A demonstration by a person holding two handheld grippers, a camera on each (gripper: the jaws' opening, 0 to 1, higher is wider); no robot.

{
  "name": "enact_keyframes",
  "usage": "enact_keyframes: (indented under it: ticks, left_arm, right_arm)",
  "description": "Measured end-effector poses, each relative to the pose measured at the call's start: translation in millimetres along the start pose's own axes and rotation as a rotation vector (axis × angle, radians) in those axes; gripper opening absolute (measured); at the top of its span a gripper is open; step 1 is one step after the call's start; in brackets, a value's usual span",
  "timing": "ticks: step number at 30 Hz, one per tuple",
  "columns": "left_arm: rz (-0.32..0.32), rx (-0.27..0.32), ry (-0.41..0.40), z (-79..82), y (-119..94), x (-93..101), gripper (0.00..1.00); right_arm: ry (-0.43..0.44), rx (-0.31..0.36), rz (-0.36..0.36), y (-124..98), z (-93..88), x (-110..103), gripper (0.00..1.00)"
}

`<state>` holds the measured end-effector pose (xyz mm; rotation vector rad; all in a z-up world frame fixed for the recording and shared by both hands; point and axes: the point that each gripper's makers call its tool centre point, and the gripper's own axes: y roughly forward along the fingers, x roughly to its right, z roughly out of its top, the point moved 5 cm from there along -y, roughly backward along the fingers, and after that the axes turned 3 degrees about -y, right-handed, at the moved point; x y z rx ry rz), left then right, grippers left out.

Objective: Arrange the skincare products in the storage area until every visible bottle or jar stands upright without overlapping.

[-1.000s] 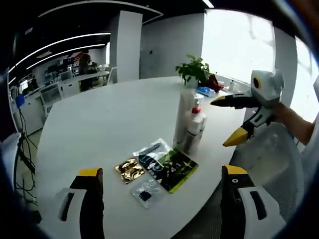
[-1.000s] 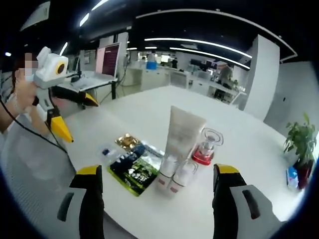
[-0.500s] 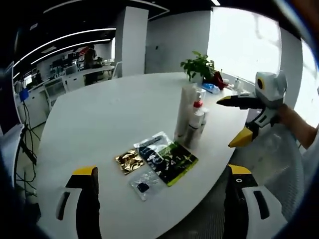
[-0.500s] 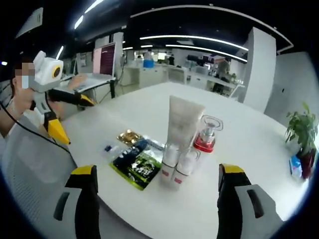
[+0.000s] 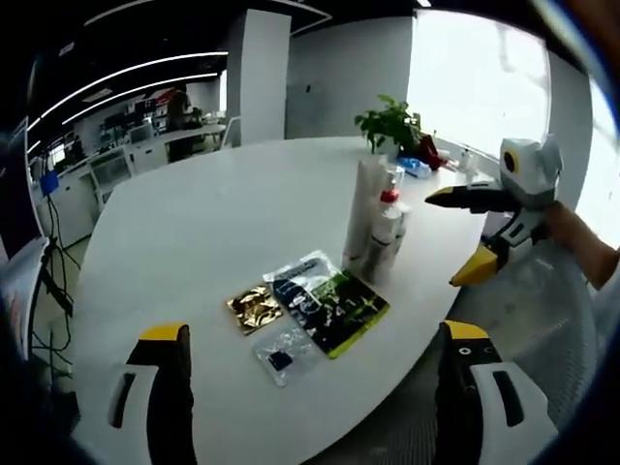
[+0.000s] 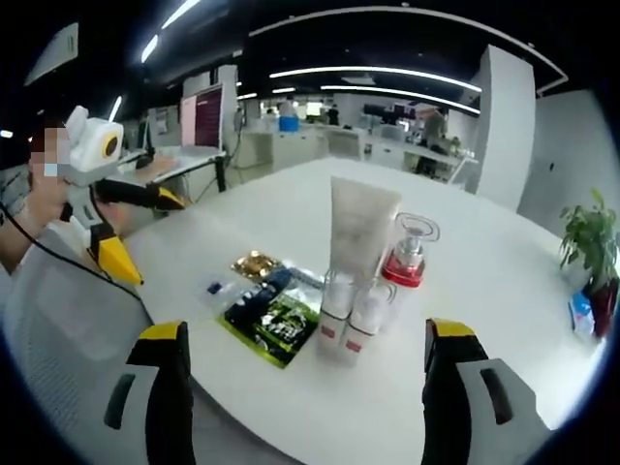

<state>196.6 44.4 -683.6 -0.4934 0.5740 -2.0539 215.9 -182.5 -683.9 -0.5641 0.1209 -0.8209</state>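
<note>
Both grippers hover off the edge of the white tabletop (image 6: 291, 208), fingers spread wide and holding nothing. In the left gripper view the left gripper (image 5: 310, 339) looks across the tabletop, and the right gripper (image 5: 472, 235) enters from the right, jaws apart, level with the product cluster. In the right gripper view the right gripper (image 6: 305, 339) faces that cluster head-on, while the left gripper (image 6: 131, 232) sits well off to the left. Tall white tube (image 6: 359, 232) stands upright; two small white bottles (image 6: 351, 312) stand just in front of it, touching or nearly so; the red-collared pump bottle (image 6: 407, 257) stands just beside the tube. All four appear upright. Flat on the tabletop beside them: a green-black sachet (image 6: 269, 322), a gold sachet (image 6: 254, 263) and a small clear packet (image 6: 215, 289). Change over the last second: the cluster sits slightly larger and more centred in the right gripper view, so that gripper has eased closer; the products themselves show no shift. Judgement: the approach is under way and no contact has been made. Whether the small bottles overlap the tube cannot be told from here; separating them looks like the remaining work.
</note>
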Motion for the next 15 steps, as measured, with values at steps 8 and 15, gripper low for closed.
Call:
enact_keyframes:
  ticks: [8,15]
  left_arm:
    - [0.007,-0.005,-0.005,-0.6,-1.7,0.2,0.99]
    - [0.018,-0.019,0.009,-3.5,-1.0,-1.5,0.99]
  right_arm:
    - [-0.005,0.007,-0.002,1.0,2.0,-0.9,1.0]
    - [-0.014,-0.002,0.014,3.0,1.8,-3.9,1.0]
